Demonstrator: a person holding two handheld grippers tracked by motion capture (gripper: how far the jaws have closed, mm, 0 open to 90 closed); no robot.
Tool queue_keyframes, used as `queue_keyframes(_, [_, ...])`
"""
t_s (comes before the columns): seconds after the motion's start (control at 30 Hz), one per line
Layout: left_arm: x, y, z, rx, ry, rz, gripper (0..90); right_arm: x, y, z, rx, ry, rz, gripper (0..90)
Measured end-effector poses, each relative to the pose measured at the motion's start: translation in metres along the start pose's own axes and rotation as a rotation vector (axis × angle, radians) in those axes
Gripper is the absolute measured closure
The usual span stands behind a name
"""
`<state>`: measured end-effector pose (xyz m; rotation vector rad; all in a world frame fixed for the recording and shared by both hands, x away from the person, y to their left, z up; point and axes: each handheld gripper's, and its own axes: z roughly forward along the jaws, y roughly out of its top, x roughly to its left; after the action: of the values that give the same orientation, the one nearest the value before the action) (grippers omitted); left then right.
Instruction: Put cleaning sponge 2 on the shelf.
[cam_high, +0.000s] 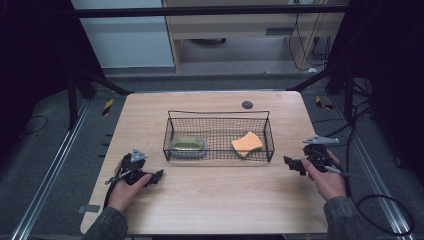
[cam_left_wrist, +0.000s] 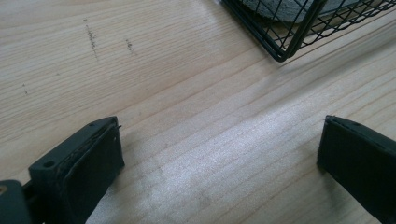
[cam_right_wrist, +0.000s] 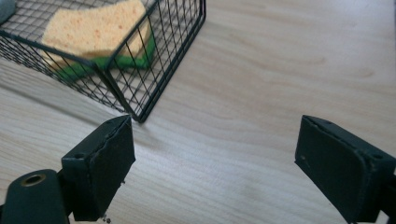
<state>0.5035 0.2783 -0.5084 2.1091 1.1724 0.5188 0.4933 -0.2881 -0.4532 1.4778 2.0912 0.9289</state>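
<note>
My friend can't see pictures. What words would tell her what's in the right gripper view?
An orange sponge with a green underside lies inside a black wire basket on a pale wooden table. The right gripper has its two black jaws wide apart, nothing between them, just in front of the basket's corner.

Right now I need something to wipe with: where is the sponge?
In the high view the sponge lies at the right end of the wire basket, across from the green dish; the right tongs are nearest.

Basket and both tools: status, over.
Left tool and right tool open, empty. Sponge and dish inside wire basket. Nothing between tools and basket.
</note>
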Motion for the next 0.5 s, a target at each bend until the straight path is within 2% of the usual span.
queue_keyframes(0.07, [0.0,0.0,0.0,0.0,0.0,0.0,0.0,0.001,-0.005,0.007,0.014,0.012,0.029,12.8])
queue_keyframes(0.2, [0.0,0.0,0.0,0.0,0.0,-0.001,0.0,0.0,-0.011,0.022,0.035,0.0,0.04,12.9])
queue_keyframes(0.5, [0.0,0.0,0.0,0.0,0.0,0.0,0.0,-0.009,-0.013,0.046,0.017,-0.044,0.105,13.7])
